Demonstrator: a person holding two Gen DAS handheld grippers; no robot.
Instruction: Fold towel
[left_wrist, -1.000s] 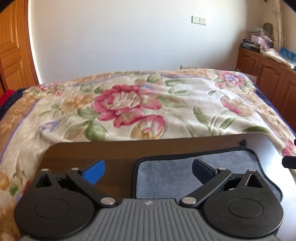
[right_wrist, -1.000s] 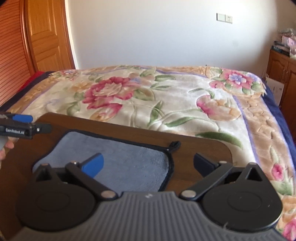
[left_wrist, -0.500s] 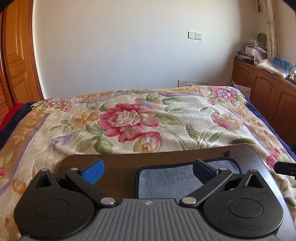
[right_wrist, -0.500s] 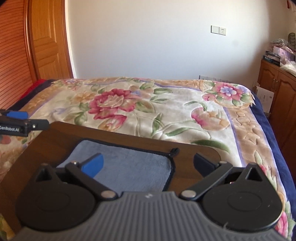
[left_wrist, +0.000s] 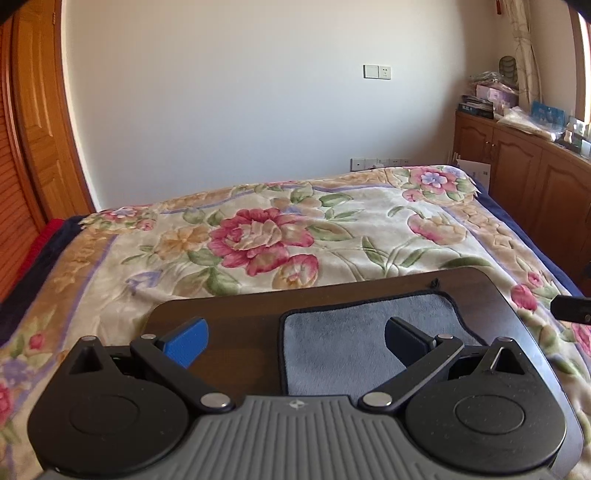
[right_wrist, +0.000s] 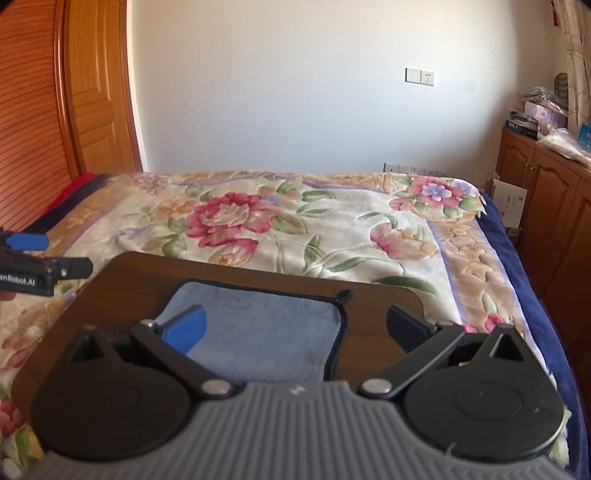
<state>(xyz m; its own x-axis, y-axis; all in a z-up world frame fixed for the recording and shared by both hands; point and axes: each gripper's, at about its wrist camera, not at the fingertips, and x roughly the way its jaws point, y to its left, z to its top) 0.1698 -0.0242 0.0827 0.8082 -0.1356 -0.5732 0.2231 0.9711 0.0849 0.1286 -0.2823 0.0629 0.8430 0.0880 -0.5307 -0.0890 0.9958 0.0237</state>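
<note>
A blue-grey towel (left_wrist: 354, 339) with a dark hem lies flat on a dark wooden board (left_wrist: 240, 306) on the bed. It also shows in the right wrist view (right_wrist: 266, 332), with a small loop at its far right corner (right_wrist: 345, 294). My left gripper (left_wrist: 295, 341) is open and empty, raised above the towel's left edge. My right gripper (right_wrist: 297, 332) is open and empty, raised above the towel's right edge. The left gripper shows at the left edge of the right wrist view (right_wrist: 40, 271).
The board (right_wrist: 376, 295) rests on a floral bedspread (left_wrist: 295, 236) that covers the bed. A wooden door (right_wrist: 96, 85) stands at the left. Wooden cabinets (left_wrist: 517, 166) with clutter on top line the right wall.
Both grippers have risen and tilted upward, so the towel and board sit lower in both views and more wall shows. Both stay open; the towel has not moved.
</note>
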